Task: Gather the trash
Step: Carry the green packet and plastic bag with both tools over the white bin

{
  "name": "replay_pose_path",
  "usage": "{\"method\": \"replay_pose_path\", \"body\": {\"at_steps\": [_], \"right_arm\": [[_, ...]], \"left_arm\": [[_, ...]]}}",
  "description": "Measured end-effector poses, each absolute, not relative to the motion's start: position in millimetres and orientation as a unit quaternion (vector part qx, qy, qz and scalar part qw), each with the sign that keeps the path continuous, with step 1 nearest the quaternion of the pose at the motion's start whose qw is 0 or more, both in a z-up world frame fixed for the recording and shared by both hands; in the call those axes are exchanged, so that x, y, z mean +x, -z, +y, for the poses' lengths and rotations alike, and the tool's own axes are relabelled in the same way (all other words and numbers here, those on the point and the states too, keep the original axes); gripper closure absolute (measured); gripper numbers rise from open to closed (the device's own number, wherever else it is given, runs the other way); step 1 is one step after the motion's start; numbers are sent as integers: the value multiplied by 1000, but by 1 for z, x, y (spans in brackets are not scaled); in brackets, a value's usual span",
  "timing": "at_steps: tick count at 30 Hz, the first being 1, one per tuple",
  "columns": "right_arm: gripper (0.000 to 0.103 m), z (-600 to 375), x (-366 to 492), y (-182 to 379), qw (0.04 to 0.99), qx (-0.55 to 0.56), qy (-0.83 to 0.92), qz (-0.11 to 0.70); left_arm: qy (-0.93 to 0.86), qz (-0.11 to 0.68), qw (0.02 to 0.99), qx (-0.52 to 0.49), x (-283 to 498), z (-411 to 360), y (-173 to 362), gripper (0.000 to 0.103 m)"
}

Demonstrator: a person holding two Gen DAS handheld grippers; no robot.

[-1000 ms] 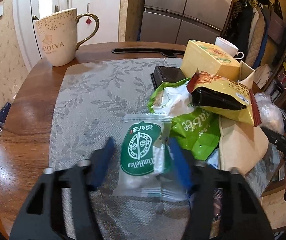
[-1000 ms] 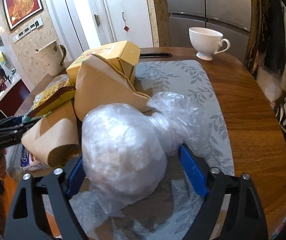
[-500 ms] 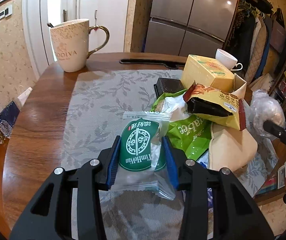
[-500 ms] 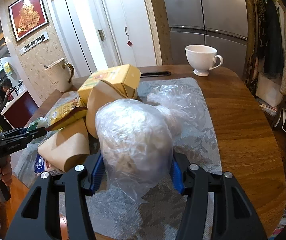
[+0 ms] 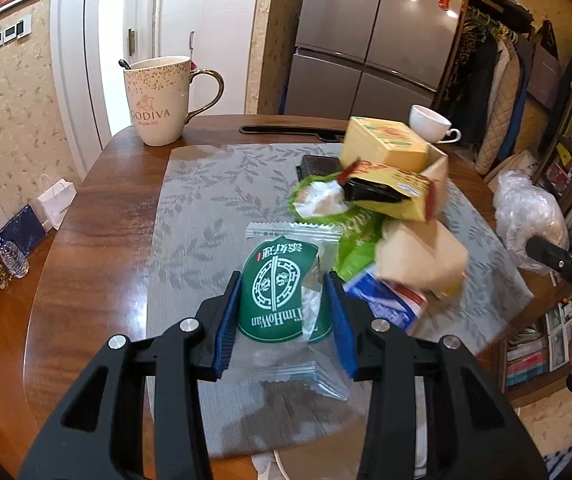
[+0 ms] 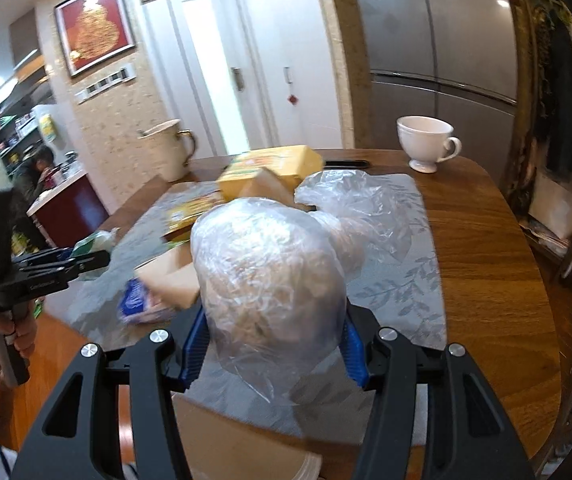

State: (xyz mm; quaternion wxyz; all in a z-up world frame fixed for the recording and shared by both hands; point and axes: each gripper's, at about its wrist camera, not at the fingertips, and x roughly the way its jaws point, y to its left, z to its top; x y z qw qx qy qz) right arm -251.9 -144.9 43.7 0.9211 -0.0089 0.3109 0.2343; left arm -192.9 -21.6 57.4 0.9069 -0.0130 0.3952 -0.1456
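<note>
My left gripper (image 5: 284,308) is shut on a green and clear TimHoWan snack wrapper (image 5: 280,292) and holds it above the grey placemat (image 5: 206,208). My right gripper (image 6: 274,336) is shut on a knotted clear plastic bag (image 6: 270,276) and holds it above the placemat's near edge; the bag also shows in the left wrist view (image 5: 525,216). A pile of trash lies on the mat: a yellow box (image 5: 385,148), a yellow snack bag (image 5: 393,196), a green bag (image 5: 325,204), a brown paper bag (image 5: 421,256) and a blue-and-white packet (image 5: 385,300).
A Godiva mug (image 5: 158,100) stands at the table's far left. A white teacup (image 6: 425,144) stands at the far right. A black flat object (image 5: 289,130) lies at the far edge. Bare wood table (image 6: 493,248) lies right of the mat. Bags and bottles stand on the floor at left.
Both grippers have closed, the left on the wrapper and the right on the plastic bag. Both have lifted and drawn back from the pile.
</note>
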Motion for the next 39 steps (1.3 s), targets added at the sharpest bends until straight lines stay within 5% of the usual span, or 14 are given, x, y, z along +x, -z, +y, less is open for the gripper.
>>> {"method": "replay_pose_path", "body": {"at_steps": [18, 39], "right_arm": [[49, -129, -323, -2, 842, -16, -357, 405], [49, -116, -313, 156, 797, -28, -250, 549]], "left_arm": [[237, 447, 862, 34, -294, -53, -34, 61], [208, 559, 800, 68, -284, -85, 109, 61]]}}
